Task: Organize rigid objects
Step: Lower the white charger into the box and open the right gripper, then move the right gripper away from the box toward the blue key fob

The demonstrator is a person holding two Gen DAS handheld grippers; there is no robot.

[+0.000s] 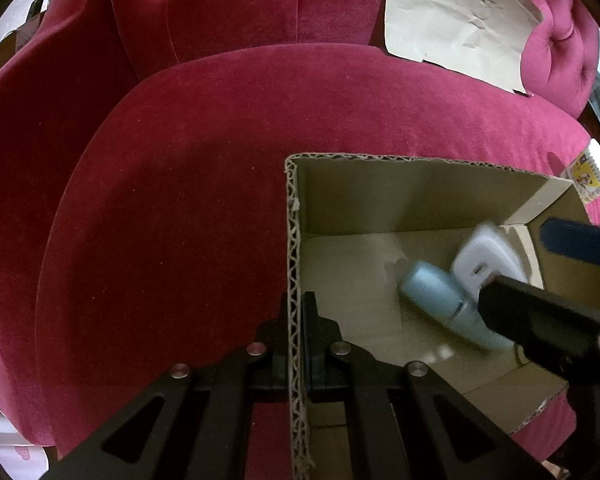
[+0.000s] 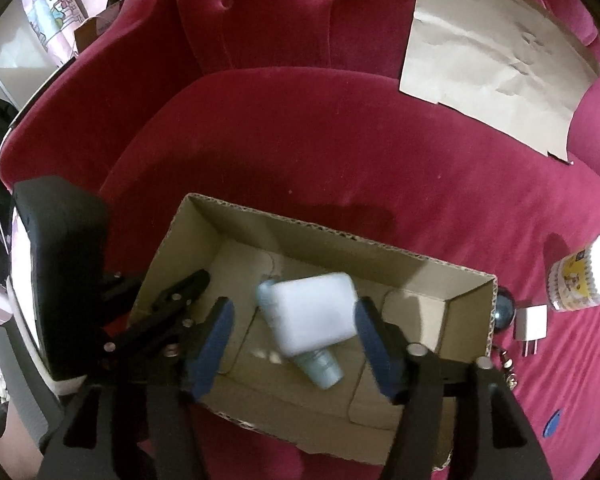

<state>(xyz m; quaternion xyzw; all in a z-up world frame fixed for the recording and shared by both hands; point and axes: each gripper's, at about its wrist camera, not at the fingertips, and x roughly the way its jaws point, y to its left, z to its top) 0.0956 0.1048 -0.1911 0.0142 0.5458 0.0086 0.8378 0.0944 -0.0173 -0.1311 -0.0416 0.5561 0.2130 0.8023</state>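
An open cardboard box (image 1: 294, 240) sits on a red velvet sofa seat. My left gripper (image 1: 298, 304) is shut on the box's left wall, one finger inside and one outside; it also shows at that wall as the left gripper (image 2: 198, 280) in the right wrist view. Inside the box a pale blue bottle (image 2: 322, 366) lies on its side, the blue bottle (image 1: 436, 300) in the left wrist view. A blurred white rectangular object (image 2: 316, 312) sits over it, loose between the blue pads of my open right gripper (image 2: 294, 312). From the left wrist the white object (image 1: 484, 256) and right gripper (image 1: 514, 266) appear above the box's right half.
To the right of the box on the seat lie a dark ball (image 2: 504, 310), a white charger plug (image 2: 532, 324), a tub of cotton swabs (image 2: 584, 280) and a small chain (image 2: 508, 368). A creased beige paper sheet (image 2: 496, 60) leans on the backrest.
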